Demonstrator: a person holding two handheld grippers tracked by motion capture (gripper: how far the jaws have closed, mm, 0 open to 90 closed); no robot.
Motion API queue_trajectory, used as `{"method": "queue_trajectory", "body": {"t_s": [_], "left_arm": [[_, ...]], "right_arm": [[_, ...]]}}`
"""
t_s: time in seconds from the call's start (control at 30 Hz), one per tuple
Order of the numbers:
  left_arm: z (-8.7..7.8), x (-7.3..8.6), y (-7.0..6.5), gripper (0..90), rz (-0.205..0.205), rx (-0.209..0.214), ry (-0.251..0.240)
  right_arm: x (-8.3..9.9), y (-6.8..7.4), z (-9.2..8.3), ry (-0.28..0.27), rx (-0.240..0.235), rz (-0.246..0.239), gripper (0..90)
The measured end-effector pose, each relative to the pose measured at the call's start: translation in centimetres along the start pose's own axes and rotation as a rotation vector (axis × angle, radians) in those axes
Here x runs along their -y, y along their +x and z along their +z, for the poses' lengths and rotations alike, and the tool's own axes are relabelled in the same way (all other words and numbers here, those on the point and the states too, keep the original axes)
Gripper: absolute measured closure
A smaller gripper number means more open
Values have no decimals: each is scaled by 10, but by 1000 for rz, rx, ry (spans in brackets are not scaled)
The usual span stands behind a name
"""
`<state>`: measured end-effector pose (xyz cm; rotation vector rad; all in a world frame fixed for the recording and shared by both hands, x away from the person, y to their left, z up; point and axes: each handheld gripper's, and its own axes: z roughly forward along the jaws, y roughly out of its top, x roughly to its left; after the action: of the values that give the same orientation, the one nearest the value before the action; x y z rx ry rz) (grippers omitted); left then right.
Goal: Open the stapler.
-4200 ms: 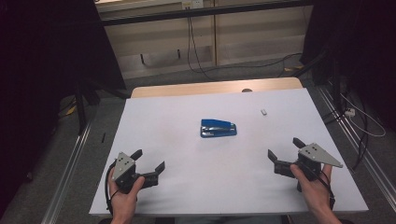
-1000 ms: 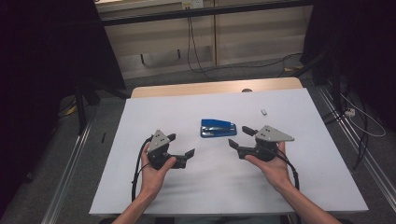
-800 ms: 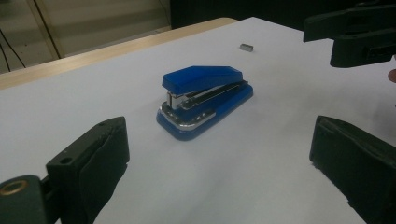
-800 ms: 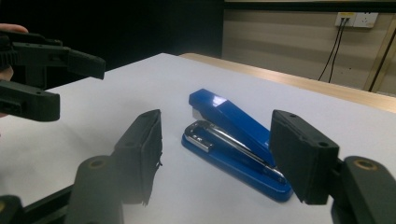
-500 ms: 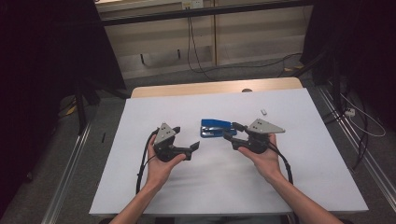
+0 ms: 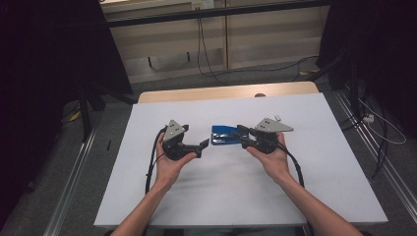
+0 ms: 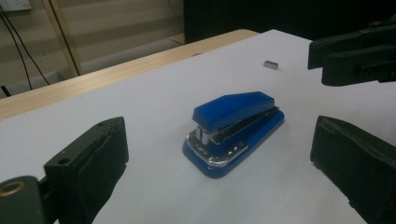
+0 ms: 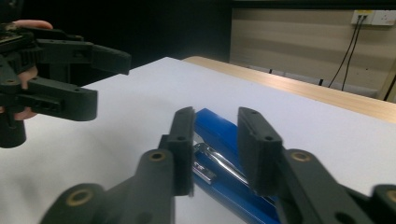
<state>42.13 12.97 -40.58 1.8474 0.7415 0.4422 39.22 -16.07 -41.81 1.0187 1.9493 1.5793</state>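
Your forearms come in from the near edge of the white-covered worktop (image 6: pixel 147 196), each hand carrying a black two-jaw claw with a grey three-cornered plate on top. Your left claw (image 6: pixel 202 148) hovers just short of the near, left end of the small blue plastic stapler (image 6: pixel 225 135); its jaws stand wide apart with nothing between the pads. Seen along that left claw (image 7: pixel 219 177), the stapler (image 7: pixel 233 130) lies flat on the white sheet just ahead and centred in the gap, its chrome hinge end turned toward you, clear of both pads.

Your right claw (image 6: pixel 241 135) reaches in from the other side and sits over the stapler's right end. Its jaws have just been closing, and in the view along the right claw (image 8: pixel 215 151) they stand narrowly apart, straddling the stapler (image 8: pixel 224 163), whose blue body and metal strip run through the gap below the pads. Whether the pads already press on it cannot be told; a sliver of space shows on each side. Your left claw's jaws (image 8: pixel 70 79) appear farther off at that view's left, facing the stapler from the opposite end.

Beyond the stapler, a small pale block (image 7: pixel 271 65) lies on the white sheet, well apart from both claws. Farther back runs the worktop's bare wooden edge (image 6: pixel 221 92).
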Motion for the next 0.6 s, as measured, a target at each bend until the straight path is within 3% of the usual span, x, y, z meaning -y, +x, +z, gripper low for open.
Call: {"method": "queue_trajectory", "body": {"t_s": [0.2,0.23,0.27,0.3,0.53,0.6], "left_arm": [[12,0,2,51,4,2,14],[19,-1,5,52,41,-13,36],[23,-2,7,54,44,-19,40],[25,-3,9,54,30,-17,41],[39,-2,11,53,10,-18,56],[40,-1,9,89,31,-28,82]], "right_arm": [[5,0,13,8,-30,19,824],[6,0,14,8,-35,18,853],[7,0,16,12,-43,17,880],[8,0,18,17,-47,20,897],[12,-2,31,44,-41,12,900],[15,-3,33,51,-42,15,900]]}}
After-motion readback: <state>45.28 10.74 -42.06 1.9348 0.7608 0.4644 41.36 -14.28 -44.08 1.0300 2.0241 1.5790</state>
